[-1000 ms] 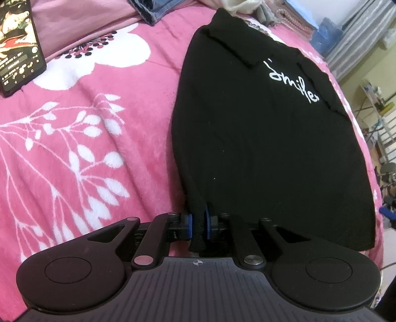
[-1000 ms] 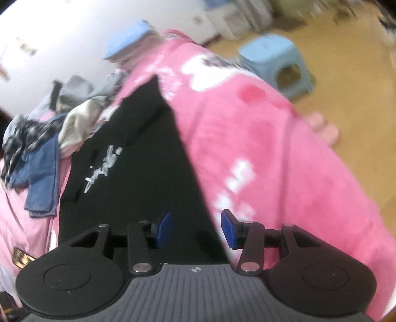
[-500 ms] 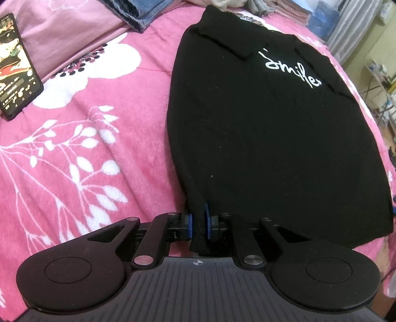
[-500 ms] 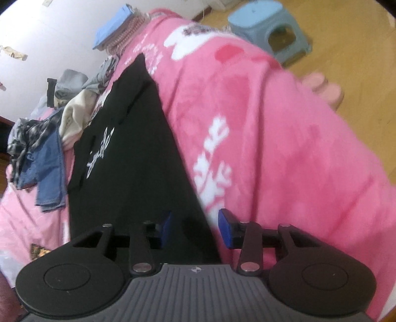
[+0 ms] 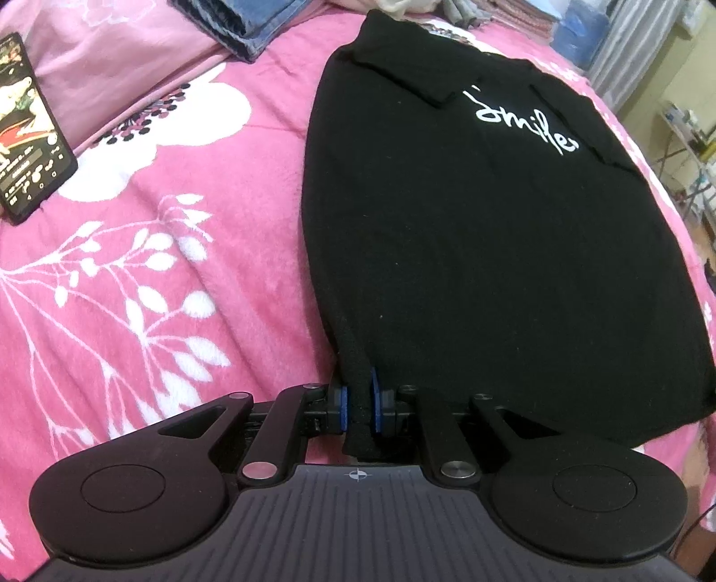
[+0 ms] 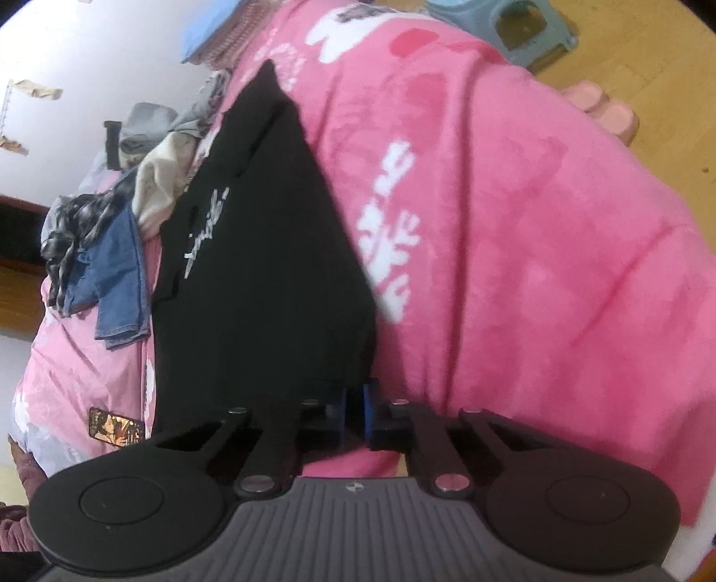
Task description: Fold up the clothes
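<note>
**Both grippers pinch the shirt's near hem**

A black knit shirt with white script lettering (image 5: 492, 233) lies flat on the pink floral fleece blanket (image 5: 147, 268). The left gripper (image 5: 357, 405) is clamped on its near left corner, the right gripper (image 6: 353, 414) closed on its near right corner. Only the left view shows the black smartphone (image 5: 31, 165) left of the shirt; only the right shows the pale blue plastic stool (image 6: 514, 27) beyond it.

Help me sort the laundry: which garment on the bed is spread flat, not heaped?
The black shirt with white script lettering lies spread on the pink blanket; the jeans and pale clothes beyond it are crumpled together.
</note>
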`<control>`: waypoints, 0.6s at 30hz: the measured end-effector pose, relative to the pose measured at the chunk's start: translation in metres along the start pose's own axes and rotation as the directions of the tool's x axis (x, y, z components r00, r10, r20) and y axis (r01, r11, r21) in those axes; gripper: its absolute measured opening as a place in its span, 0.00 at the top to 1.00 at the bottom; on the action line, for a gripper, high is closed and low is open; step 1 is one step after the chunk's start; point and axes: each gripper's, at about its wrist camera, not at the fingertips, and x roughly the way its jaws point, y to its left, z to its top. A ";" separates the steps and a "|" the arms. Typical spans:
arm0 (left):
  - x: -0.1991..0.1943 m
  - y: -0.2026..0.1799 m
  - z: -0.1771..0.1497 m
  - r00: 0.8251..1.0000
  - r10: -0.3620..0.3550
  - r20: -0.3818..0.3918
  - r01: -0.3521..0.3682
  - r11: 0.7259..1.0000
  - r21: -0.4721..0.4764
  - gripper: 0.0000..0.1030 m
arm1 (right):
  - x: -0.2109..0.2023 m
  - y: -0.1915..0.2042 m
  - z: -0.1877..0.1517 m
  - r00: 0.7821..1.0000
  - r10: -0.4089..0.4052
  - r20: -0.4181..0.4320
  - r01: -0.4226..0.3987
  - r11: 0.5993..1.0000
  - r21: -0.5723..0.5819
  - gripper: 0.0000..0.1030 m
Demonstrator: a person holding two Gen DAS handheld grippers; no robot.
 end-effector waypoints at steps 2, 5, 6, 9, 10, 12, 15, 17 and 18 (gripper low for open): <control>0.000 -0.001 0.001 1.000 0.002 -0.006 -0.002 1.000 0.004 0.92 | 0.001 0.006 0.001 1.000 -0.005 0.012 0.005 1.000 -0.015 0.95; 0.000 -0.004 0.001 1.000 0.012 -0.016 -0.012 1.000 0.018 0.92 | 0.001 0.010 0.003 1.000 -0.001 0.028 0.001 1.000 -0.019 0.96; 0.000 -0.005 0.001 1.000 0.017 -0.020 -0.017 1.000 0.026 0.92 | 0.001 0.011 0.004 0.999 -0.003 0.033 0.004 1.000 -0.019 0.96; 0.000 -0.008 0.002 0.999 0.032 -0.028 -0.031 0.999 0.045 0.92 | 0.003 0.011 0.004 0.999 -0.011 0.042 0.012 1.000 -0.007 0.96; 0.000 -0.009 0.002 0.999 0.036 -0.029 -0.034 0.998 0.049 0.92 | 0.004 0.011 0.004 0.999 -0.015 0.043 0.015 1.000 0.000 0.96; 0.001 -0.010 0.002 0.999 0.043 -0.033 -0.041 0.998 0.057 0.92 | 0.007 0.010 0.004 0.999 -0.020 0.044 0.020 1.000 0.016 0.96; 0.001 -0.011 0.002 0.998 0.052 -0.038 -0.049 0.996 0.068 0.92 | 0.008 0.007 0.003 0.999 -0.020 0.049 0.018 0.999 0.034 0.96; 0.001 -0.014 0.002 0.997 0.062 -0.041 -0.059 0.995 0.081 0.92 | 0.009 0.006 0.003 0.999 -0.021 0.047 0.019 0.999 0.035 0.96; 0.001 -0.016 0.002 0.997 0.069 -0.041 -0.065 0.994 0.091 0.92 | 0.009 0.006 0.002 0.999 -0.025 0.046 0.024 0.999 0.032 0.96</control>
